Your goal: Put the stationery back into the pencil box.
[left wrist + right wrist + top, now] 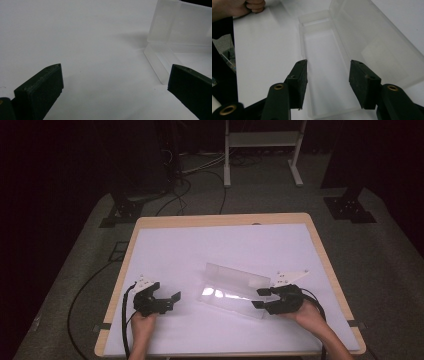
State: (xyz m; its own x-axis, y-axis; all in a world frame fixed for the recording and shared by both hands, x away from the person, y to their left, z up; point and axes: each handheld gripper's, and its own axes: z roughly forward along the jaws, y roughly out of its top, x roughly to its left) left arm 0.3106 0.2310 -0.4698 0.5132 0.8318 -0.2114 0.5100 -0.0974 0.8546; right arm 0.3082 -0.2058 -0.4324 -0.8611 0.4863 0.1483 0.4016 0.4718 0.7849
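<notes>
A clear plastic box (231, 289) lies in the middle of the white mat with its hinged lid (377, 42) standing open along the far side. Nothing lies in its tray (322, 57). My right gripper (260, 298) sits at the box's right end, and in the right gripper view its jaws (328, 75) stand open just above the near end of the tray, apart from the walls. My left gripper (173, 300) rests on the mat left of the box, open with nothing between its jaws (115, 80). The box's left end (172, 42) lies ahead of it to the right.
The white mat (200, 250) covers a wooden table (220, 219) with edges close on all sides. Black cables (80, 295) trail on the floor at left. Dark stand bases (350, 205) and a white frame (262, 150) stand beyond the far edge. A hand (249, 6) holds the left gripper.
</notes>
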